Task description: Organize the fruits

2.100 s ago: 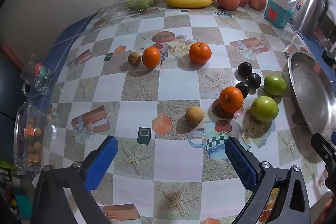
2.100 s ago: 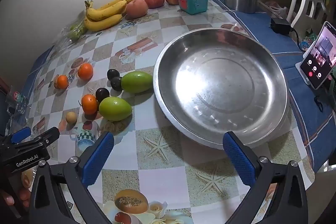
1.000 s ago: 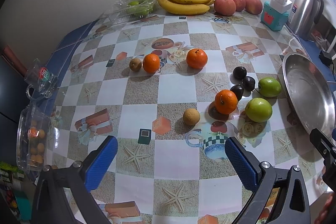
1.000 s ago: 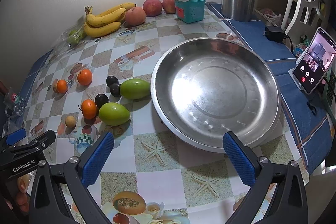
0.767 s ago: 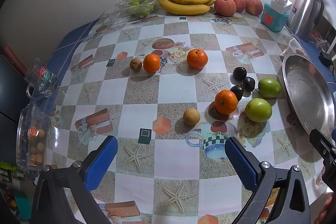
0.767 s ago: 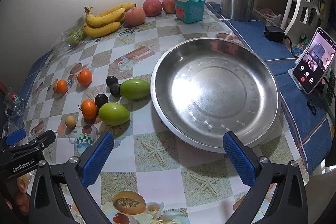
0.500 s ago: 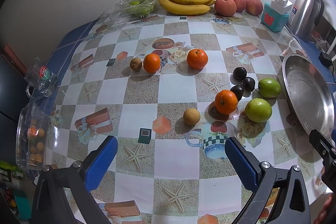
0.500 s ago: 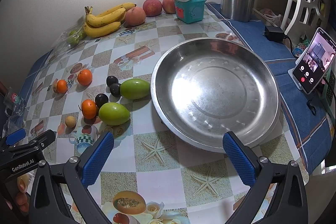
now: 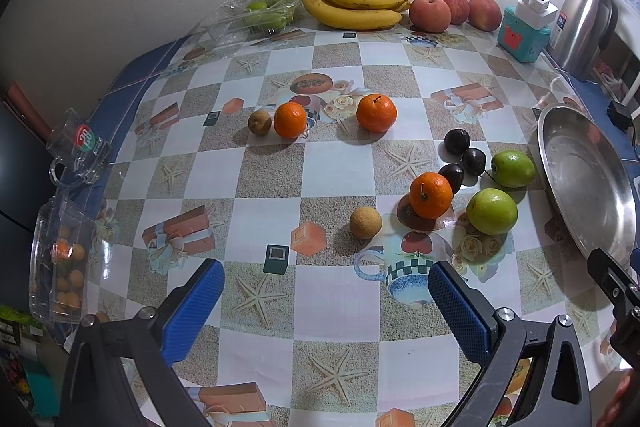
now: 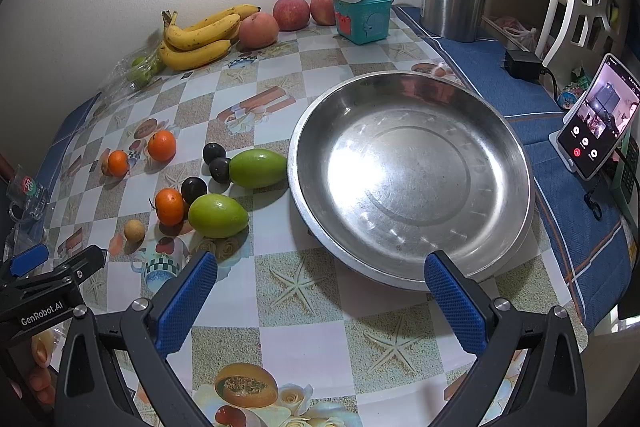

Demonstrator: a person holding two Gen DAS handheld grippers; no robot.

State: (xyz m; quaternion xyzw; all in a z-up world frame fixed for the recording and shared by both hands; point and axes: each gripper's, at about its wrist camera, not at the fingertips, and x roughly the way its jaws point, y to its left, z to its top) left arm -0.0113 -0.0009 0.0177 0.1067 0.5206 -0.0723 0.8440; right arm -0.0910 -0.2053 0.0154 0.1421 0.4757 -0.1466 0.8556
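Clearly the spread, empty left gripper sits nearest the fruit, small brown fruit at its twelve o'clock, while the spread right gripper faces the empty steel pan.

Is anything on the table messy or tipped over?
Yes. A clear glass mug with a red and green logo leans tilted at the table's left edge, beside a clear plastic box of small orange fruits. Loose fruit lies scattered outside the empty round steel pan.
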